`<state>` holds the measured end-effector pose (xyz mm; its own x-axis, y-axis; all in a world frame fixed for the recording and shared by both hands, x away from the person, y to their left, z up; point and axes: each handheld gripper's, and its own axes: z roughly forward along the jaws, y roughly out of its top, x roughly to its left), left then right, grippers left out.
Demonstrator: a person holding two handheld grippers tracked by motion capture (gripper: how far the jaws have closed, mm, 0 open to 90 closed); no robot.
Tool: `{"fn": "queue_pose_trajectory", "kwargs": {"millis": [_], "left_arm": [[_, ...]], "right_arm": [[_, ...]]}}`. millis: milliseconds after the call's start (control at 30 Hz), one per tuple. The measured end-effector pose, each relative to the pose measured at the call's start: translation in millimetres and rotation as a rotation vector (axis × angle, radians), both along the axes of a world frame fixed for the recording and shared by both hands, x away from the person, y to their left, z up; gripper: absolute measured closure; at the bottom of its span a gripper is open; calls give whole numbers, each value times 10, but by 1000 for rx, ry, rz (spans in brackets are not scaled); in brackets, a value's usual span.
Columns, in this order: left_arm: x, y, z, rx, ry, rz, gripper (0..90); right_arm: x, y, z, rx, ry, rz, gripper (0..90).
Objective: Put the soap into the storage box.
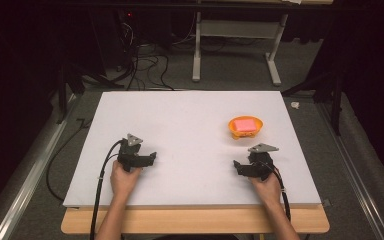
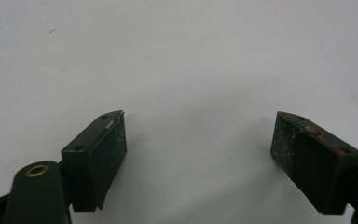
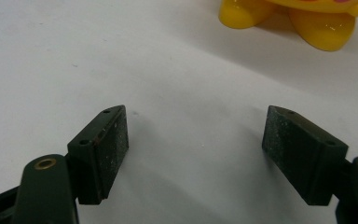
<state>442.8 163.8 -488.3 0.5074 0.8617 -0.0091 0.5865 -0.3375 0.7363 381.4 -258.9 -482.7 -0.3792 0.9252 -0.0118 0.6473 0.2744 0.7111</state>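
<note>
An orange-yellow bowl (image 1: 245, 127) on short feet stands on the white table (image 1: 190, 125) right of centre, with a pink block (image 1: 245, 124) inside it. In the right gripper view the bowl's feet (image 3: 307, 18) show at the top edge. My right gripper (image 1: 242, 168) rests on the table a little nearer than the bowl, jaws wide apart (image 3: 196, 135) and nothing between them. My left gripper (image 1: 147, 159) sits on the table at the left, also open (image 2: 200, 135) over bare white surface.
The white board lies on a wooden tabletop (image 1: 195, 221) whose front edge shows below it. Behind the table are a grey desk frame (image 1: 235, 50) and loose black cables (image 1: 145, 65) on the floor. Black stands (image 1: 65, 85) flank both sides.
</note>
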Motion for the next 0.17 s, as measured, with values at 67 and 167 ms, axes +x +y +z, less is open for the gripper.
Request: {"fn": "queue_pose_trajectory", "kwargs": {"millis": [67, 167], "left_arm": [[0, 0, 0, 0, 0, 0, 188], [0, 0, 0, 1, 0, 0, 188]], "right_arm": [[0, 0, -1, -1, -1, 2, 230], [0, -1, -1, 0, -1, 1, 230]]}}
